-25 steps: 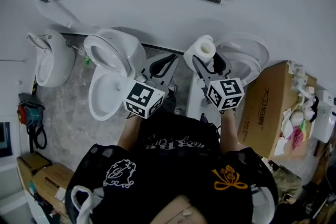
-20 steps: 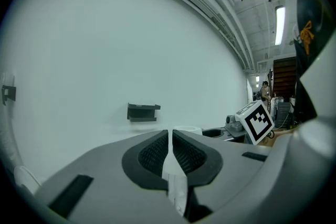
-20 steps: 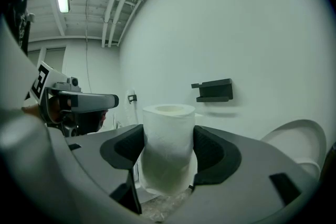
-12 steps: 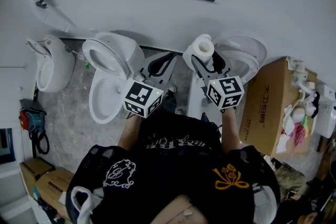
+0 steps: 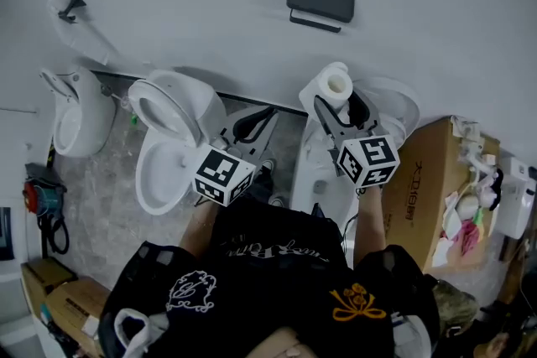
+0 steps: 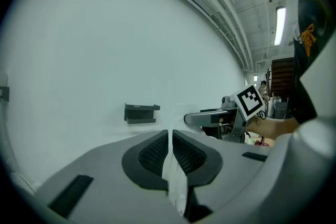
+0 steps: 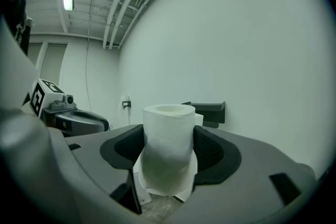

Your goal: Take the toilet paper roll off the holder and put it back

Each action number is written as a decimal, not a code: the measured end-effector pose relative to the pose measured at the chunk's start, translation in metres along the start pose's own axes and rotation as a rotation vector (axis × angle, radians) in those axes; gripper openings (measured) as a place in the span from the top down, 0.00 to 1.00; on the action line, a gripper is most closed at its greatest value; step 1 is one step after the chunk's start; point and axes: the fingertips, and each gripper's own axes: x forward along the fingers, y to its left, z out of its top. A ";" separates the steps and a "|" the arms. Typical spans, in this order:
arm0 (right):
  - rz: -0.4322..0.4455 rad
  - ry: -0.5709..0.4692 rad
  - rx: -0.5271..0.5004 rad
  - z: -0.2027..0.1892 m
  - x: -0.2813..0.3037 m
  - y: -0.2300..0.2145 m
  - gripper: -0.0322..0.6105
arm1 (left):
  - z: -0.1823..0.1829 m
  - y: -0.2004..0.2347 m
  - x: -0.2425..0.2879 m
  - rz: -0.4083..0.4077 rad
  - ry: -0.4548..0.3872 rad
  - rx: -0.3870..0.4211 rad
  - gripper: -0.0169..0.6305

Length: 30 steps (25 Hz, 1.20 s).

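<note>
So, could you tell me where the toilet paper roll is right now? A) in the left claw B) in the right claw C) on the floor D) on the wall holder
B: the right claw is closed around the toilet paper roll, and the wall holder carries no roll.
</note>
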 end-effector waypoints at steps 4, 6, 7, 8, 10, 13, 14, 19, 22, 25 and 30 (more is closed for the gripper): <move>0.000 -0.031 -0.038 0.030 0.018 -0.014 0.48 | 0.006 0.013 0.006 0.007 0.000 0.010 0.92; 0.007 -0.048 -0.053 0.044 0.026 -0.017 0.48 | 0.008 0.017 0.009 0.008 -0.003 0.015 0.92; 0.011 -0.056 -0.061 0.052 0.031 -0.019 0.48 | 0.009 0.019 0.011 0.007 -0.006 0.017 0.92; 0.014 -0.065 -0.068 0.059 0.037 -0.020 0.48 | 0.010 0.022 0.013 0.006 -0.008 0.020 0.92; 0.015 -0.078 -0.084 0.072 0.049 -0.024 0.48 | 0.013 0.028 0.017 0.001 -0.011 0.025 0.92; 0.008 -0.095 -0.112 0.091 0.069 -0.031 0.48 | 0.017 0.036 0.023 -0.010 -0.017 0.031 0.92; 0.005 -0.101 -0.120 0.098 0.076 -0.034 0.48 | 0.018 0.039 0.025 -0.014 -0.019 0.034 0.92; -0.008 -0.115 -0.162 0.129 0.113 -0.047 0.48 | 0.026 0.055 0.031 -0.024 -0.027 0.051 0.92; -0.015 -0.123 -0.161 0.145 0.133 -0.057 0.48 | 0.029 0.065 0.033 -0.022 -0.033 0.056 0.92; -0.026 -0.122 -0.139 0.153 0.154 -0.071 0.48 | 0.030 0.077 0.036 -0.013 -0.040 0.051 0.92; -0.049 -0.093 -0.128 0.155 0.188 -0.086 0.48 | 0.031 0.094 0.036 0.001 -0.051 0.046 0.92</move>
